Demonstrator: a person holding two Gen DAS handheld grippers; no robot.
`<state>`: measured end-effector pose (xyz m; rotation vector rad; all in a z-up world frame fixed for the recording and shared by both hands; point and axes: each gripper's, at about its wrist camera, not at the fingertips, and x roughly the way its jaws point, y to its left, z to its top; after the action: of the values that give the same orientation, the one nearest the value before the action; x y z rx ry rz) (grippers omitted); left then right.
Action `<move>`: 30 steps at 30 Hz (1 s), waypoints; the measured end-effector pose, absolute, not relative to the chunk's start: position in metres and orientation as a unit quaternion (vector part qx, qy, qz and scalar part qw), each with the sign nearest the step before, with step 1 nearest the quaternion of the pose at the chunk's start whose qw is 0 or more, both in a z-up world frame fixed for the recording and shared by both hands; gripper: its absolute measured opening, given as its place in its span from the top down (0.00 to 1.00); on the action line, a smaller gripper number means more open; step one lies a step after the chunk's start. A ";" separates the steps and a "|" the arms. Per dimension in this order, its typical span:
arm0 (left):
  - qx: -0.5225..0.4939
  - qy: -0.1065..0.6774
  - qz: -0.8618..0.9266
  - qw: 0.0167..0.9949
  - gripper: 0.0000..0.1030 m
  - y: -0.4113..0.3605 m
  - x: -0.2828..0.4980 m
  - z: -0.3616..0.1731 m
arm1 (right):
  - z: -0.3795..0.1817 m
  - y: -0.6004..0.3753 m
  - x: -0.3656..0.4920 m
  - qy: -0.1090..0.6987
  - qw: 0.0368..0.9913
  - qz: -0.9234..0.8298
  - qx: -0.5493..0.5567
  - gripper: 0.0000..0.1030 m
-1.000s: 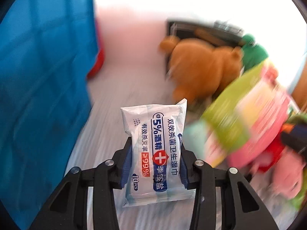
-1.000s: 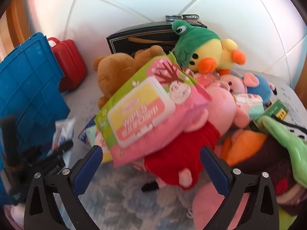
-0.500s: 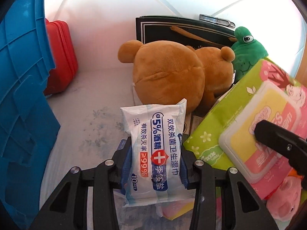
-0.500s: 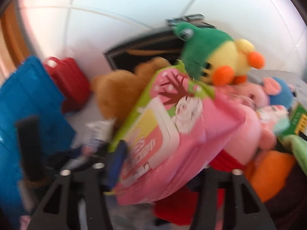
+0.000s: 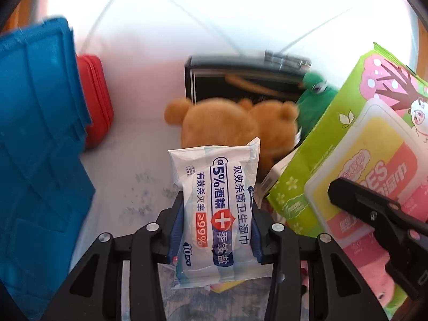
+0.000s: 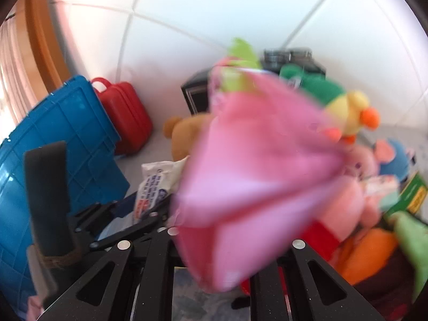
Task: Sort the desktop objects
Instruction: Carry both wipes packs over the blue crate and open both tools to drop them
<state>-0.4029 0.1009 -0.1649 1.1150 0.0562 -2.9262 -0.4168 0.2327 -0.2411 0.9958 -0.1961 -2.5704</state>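
My left gripper (image 5: 215, 230) is shut on a small white pack of alcohol wipes (image 5: 216, 200), held upright above the table. The same pack (image 6: 155, 184) shows at the left in the right wrist view. My right gripper (image 6: 222, 240) is shut on a large pink and green pack of baby wipes (image 6: 251, 176), lifted and blurred by motion. This big pack (image 5: 355, 160) fills the right side of the left wrist view, with a right gripper finger (image 5: 379, 214) across it.
A blue crate (image 5: 37, 160) stands at the left with a red case (image 5: 96, 99) behind it. A brown teddy bear (image 5: 227, 125), a black box (image 5: 240, 80), a green-hooded duck plush (image 6: 337, 101) and pink, orange and blue soft toys (image 6: 355, 203) crowd the back and right.
My right gripper closed on the big baby wipes pack and lifted it off the pile, tilting it. My left gripper swung from the blue crate toward the bear, still holding the alcohol wipes.
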 end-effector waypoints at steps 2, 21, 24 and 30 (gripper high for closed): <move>0.346 0.018 -0.938 0.006 0.60 0.102 -0.391 -0.148 | -0.225 0.236 -0.407 -0.066 0.186 -0.920 0.340 0.88; 0.189 0.000 -0.977 0.095 0.60 0.079 -0.187 0.037 | -0.051 0.217 -0.235 -0.001 0.235 -0.955 0.181 0.88; 0.175 0.000 -0.975 0.133 0.60 0.053 -0.157 0.057 | -0.034 0.191 -0.216 0.014 0.265 -0.950 0.167 0.88; 0.157 -0.010 -0.969 0.190 0.60 -0.026 -0.110 0.092 | -0.002 0.116 -0.189 0.025 0.318 -0.936 0.148 0.88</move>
<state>-0.1099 -0.0260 0.0916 0.4399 -0.0279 -2.7240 -0.1894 0.1157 -0.0023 0.3882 0.0647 -2.4639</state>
